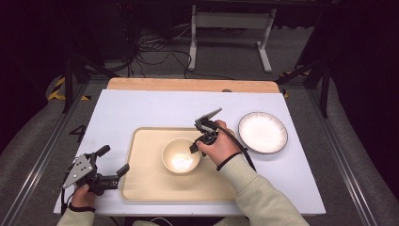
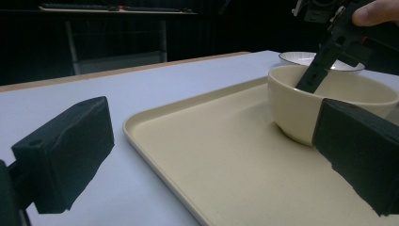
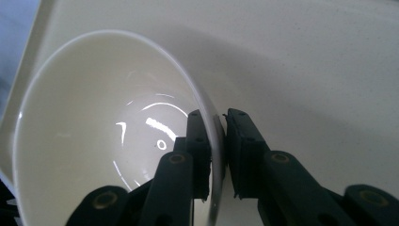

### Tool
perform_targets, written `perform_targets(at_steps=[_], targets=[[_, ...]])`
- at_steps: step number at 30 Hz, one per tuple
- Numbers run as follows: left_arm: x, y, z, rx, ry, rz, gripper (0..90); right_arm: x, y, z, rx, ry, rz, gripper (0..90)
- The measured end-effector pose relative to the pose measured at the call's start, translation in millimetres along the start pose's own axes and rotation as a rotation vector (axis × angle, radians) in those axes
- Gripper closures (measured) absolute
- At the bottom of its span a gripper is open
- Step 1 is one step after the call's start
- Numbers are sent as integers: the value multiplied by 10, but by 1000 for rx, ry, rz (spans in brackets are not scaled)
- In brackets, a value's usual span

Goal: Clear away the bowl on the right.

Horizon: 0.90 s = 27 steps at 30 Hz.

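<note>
White table (image 1: 141, 108), right gripper (image 1: 203, 141) clamping bowl (image 1: 180, 157) rim, left gripper (image 1: 107, 165) wide open

My bench in a lab – dark room, white-topped table (image 1: 141, 106), black frame legs (image 1: 68, 82), loose cables (image 1: 155, 52) on grey floor (image 1: 226, 47) – no home.

No lettering, label or number can be read anywhere, though the dim background may hide some.
</note>
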<state>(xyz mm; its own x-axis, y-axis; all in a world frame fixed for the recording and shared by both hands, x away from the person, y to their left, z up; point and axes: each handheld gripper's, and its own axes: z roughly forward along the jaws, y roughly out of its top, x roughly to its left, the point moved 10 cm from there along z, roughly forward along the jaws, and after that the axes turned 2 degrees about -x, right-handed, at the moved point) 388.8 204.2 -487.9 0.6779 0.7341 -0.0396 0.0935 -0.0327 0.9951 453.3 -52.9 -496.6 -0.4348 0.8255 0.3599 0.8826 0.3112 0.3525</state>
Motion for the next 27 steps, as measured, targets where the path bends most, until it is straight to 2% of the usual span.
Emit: perform_targets(at_steps=[3, 7, 13, 20, 27], targets=[[0, 0, 0, 0, 0, -1, 2, 0, 1, -8, -1, 11, -1, 777], [1, -1, -1, 2, 1, -2, 2, 24, 31, -65, -30, 27, -14, 718], [1, 0, 0, 0, 2, -3, 2, 27, 58, -153, -58, 37, -13, 682], [7, 1, 2, -1, 1, -8, 2, 69, 105, -300, -125, 52, -34, 662], [6, 0, -3, 1, 1, -7, 2, 123, 151, -436, -208, 73, -87, 628]])
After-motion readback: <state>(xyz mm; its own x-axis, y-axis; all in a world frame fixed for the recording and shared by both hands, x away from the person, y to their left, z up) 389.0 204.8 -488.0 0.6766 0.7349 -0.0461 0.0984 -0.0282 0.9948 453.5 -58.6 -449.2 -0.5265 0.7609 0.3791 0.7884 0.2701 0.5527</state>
